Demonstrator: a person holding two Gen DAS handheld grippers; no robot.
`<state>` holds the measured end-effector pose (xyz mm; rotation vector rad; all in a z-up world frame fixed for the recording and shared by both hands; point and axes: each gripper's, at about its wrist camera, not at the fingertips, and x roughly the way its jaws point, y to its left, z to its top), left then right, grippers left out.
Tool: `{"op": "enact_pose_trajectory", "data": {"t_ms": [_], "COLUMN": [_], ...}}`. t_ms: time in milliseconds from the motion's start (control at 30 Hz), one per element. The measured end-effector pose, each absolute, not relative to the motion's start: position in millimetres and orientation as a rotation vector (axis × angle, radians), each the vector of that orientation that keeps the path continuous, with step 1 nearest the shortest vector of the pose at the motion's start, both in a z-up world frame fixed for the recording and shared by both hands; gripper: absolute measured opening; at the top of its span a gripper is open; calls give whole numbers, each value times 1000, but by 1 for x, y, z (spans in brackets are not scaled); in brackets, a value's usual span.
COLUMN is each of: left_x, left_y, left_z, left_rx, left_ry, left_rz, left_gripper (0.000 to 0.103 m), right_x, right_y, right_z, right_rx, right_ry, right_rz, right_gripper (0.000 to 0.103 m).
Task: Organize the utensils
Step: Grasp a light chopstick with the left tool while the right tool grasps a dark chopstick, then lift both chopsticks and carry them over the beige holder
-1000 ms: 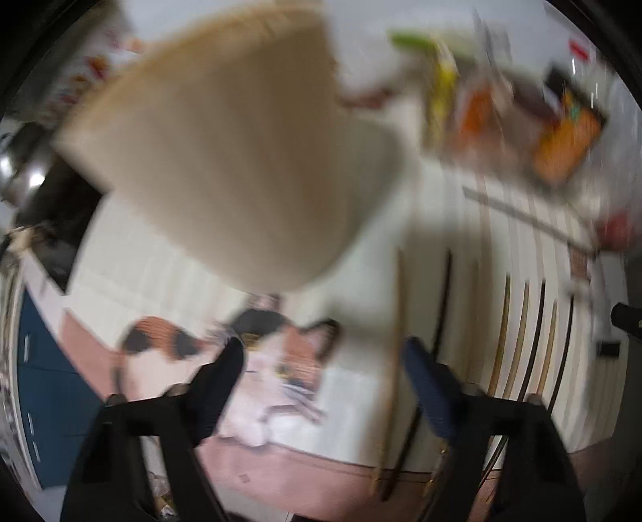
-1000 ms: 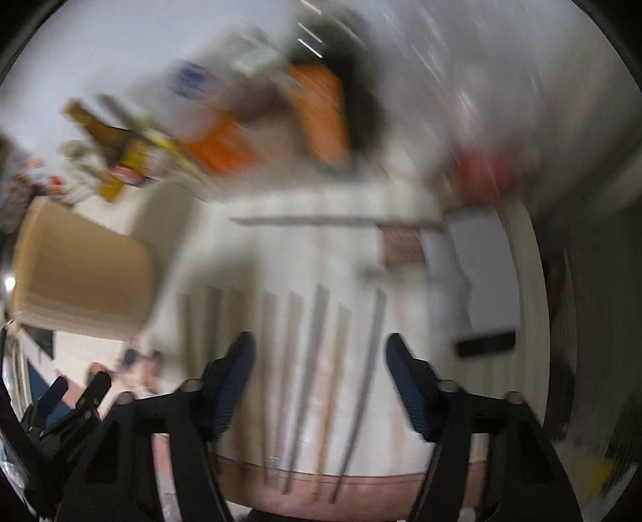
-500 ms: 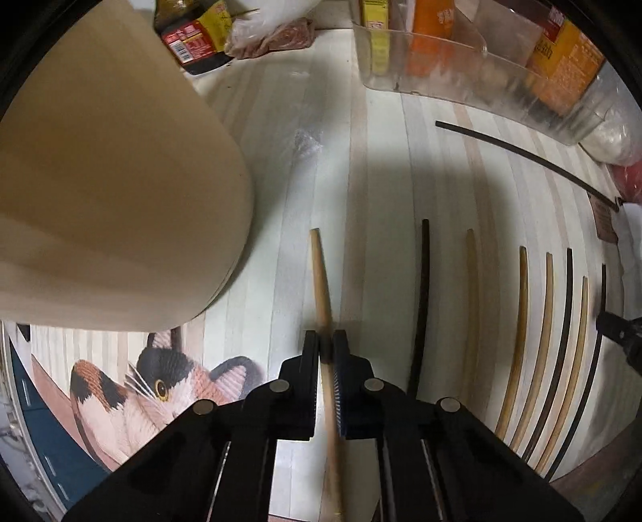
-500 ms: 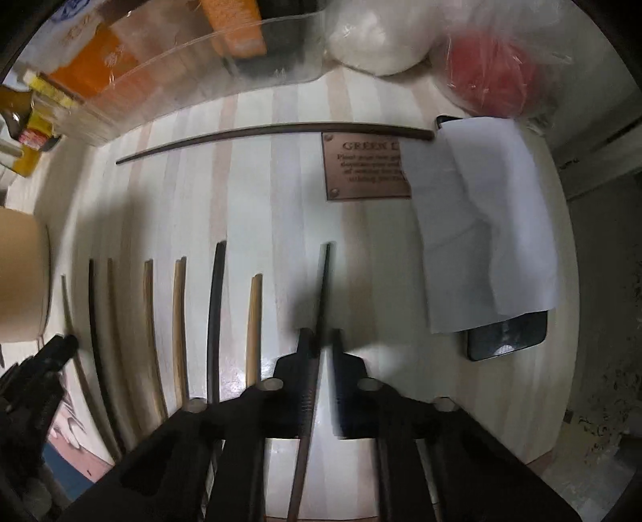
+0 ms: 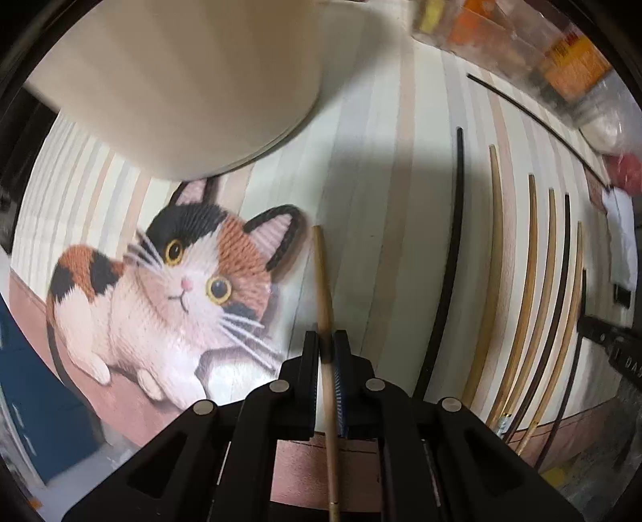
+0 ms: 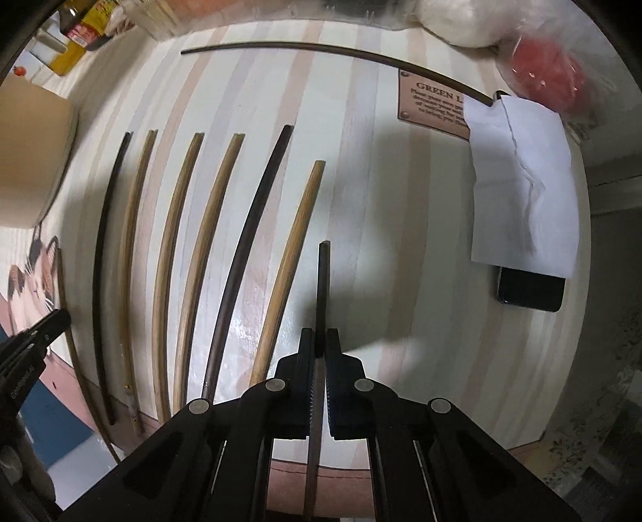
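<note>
My left gripper (image 5: 327,341) is shut on a light wooden chopstick (image 5: 322,277), held above the striped table beside a cat-picture mat (image 5: 160,297). A tan cylindrical holder (image 5: 192,76) stands just beyond, upper left. My right gripper (image 6: 319,341) is shut on a dark chopstick (image 6: 323,289), raised over the table. Several dark and light chopsticks (image 6: 224,249) lie side by side on the table to its left; the same row shows in the left wrist view (image 5: 533,281). One long dark chopstick (image 6: 321,50) lies crosswise at the far side.
A white paper (image 6: 521,180) covers a black phone (image 6: 529,287) at the right. A brown plaque (image 6: 433,102), a red bagged item (image 6: 549,72) and a white bag (image 6: 457,24) sit at the back right. Clear bins with packets (image 5: 561,68) line the back.
Both grippers closed on their chopsticks and have lifted them off the table. The left one has moved left and back toward the cat mat.
</note>
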<state>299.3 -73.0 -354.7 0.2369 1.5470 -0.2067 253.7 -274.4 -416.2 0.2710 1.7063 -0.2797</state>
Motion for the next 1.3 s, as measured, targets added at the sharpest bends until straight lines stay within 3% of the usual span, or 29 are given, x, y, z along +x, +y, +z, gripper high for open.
{"op": "enact_pose_trajectory", "data": {"t_ms": [167, 367, 633, 1300], "left_x": [303, 292, 278, 273], "left_y": [-96, -88, -59, -38], "left_z": [-354, -353, -298, -180], "left_rx": [295, 266, 207, 118], "left_ry": [1527, 1480, 1354, 1074], "left_rz": [-232, -217, -232, -263], "left_gripper": [6, 4, 4, 4], "right_x": [268, 271, 247, 252], "right_y": [-269, -266, -266, -243], "right_z": [-421, -412, -361, -239], "right_rx": [246, 214, 333, 285], "right_ry": [1748, 1673, 1517, 1123], "right_rz": [-290, -313, -285, -169], "right_gripper": [6, 5, 5, 4]}}
